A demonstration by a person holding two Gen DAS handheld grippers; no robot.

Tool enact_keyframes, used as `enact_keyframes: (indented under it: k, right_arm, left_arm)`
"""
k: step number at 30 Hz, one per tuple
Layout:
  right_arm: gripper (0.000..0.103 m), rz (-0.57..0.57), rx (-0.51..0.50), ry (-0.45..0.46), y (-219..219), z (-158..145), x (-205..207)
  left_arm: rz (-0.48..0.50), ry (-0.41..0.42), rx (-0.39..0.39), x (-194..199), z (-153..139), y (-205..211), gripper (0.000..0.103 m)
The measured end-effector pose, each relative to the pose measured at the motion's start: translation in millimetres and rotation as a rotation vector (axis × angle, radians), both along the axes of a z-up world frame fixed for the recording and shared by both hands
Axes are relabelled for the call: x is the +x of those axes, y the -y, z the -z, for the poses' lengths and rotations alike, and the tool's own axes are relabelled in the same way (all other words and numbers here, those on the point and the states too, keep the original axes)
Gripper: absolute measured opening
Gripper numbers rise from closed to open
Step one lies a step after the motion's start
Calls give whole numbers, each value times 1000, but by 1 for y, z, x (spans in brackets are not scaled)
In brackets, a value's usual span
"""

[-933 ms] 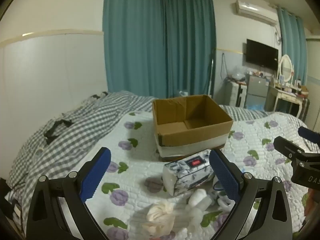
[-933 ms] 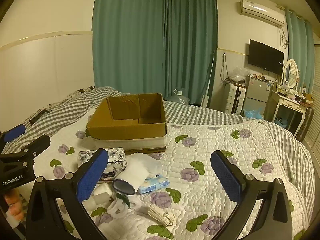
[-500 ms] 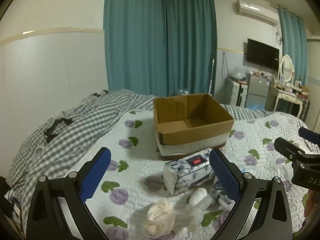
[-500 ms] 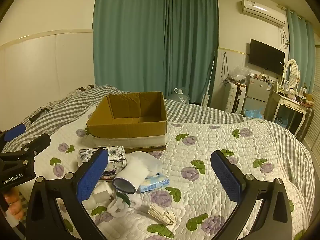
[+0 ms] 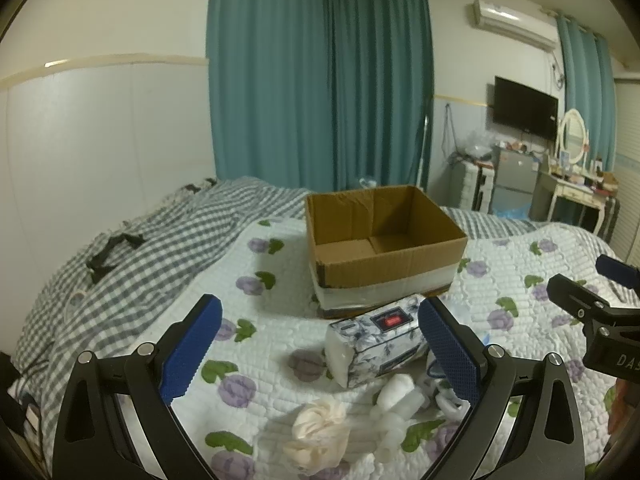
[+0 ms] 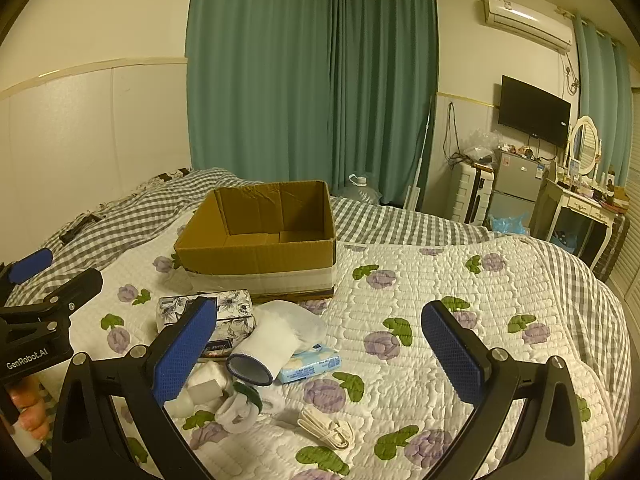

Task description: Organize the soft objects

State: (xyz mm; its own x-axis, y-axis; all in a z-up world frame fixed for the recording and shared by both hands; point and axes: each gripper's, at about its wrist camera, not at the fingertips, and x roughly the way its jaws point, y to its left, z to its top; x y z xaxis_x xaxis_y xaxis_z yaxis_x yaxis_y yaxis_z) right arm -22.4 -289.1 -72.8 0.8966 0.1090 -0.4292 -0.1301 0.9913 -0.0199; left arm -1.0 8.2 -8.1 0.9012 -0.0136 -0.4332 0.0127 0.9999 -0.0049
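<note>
Both the left gripper [image 5: 316, 350] and the right gripper [image 6: 316, 354] hovered over the quilted bed [image 6: 460, 292] with jaws spread wide and nothing between them. The soft items lay heaped on the quilt: a floral tissue pack [image 5: 376, 336], a rolled white sock [image 6: 266, 350], a small blue tissue packet [image 6: 310, 366] and a cream fabric ball [image 5: 318, 430]. The empty cardboard box [image 6: 260, 248] stood just beyond the heap, at 12 o'clock from it
</note>
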Motion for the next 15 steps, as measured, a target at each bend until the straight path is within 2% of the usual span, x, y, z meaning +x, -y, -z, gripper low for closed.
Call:
enact_keyframes:
  k: [15]
  right_arm:
    - [103, -2, -1, -6, 3, -2, 0]
  left_arm:
    - [-4, -1, 4, 1, -2, 6, 101]
